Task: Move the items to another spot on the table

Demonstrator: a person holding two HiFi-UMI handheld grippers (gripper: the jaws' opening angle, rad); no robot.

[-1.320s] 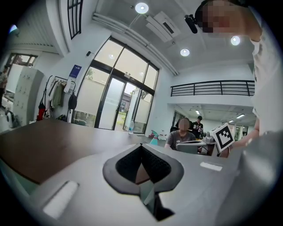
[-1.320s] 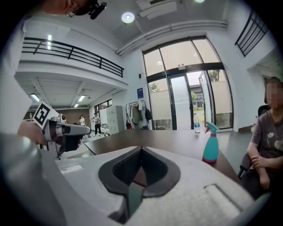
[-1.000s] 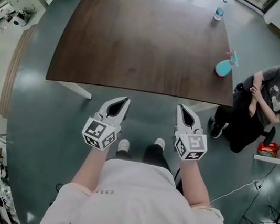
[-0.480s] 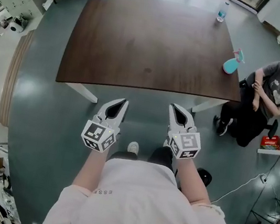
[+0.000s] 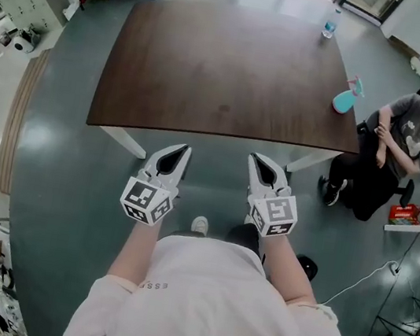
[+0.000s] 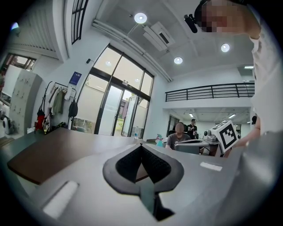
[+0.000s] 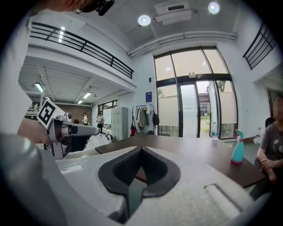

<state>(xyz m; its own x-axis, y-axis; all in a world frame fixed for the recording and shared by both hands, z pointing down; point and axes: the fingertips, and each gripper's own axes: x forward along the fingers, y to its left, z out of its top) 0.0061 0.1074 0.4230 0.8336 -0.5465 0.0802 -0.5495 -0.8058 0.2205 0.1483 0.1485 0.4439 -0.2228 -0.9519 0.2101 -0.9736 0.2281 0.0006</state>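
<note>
A teal spray bottle point(image 5: 343, 100) stands near the right edge of the dark brown table point(image 5: 211, 68), and a clear water bottle point(image 5: 330, 22) stands at its far right corner. The right gripper view has both too: spray bottle point(image 7: 237, 150), water bottle point(image 7: 214, 133). My left gripper point(image 5: 177, 152) and right gripper point(image 5: 261, 162) hover side by side just short of the table's near edge, over the floor. Both are shut with nothing between the jaws. In the gripper views the left gripper point(image 6: 141, 145) and right gripper point(image 7: 141, 148) point level along the tabletop.
A person point(image 5: 405, 148) sits on the floor by the table's right side, close to the spray bottle. A low shelf with a red box point(image 5: 406, 213) and a cable point(image 5: 359, 280) lie at the right. Coats and lockers line the far left wall.
Both grippers have come forward toward the table's near edge as the person carrying them stepped closer. The right gripper drifted a little leftward. Both stayed shut.
</note>
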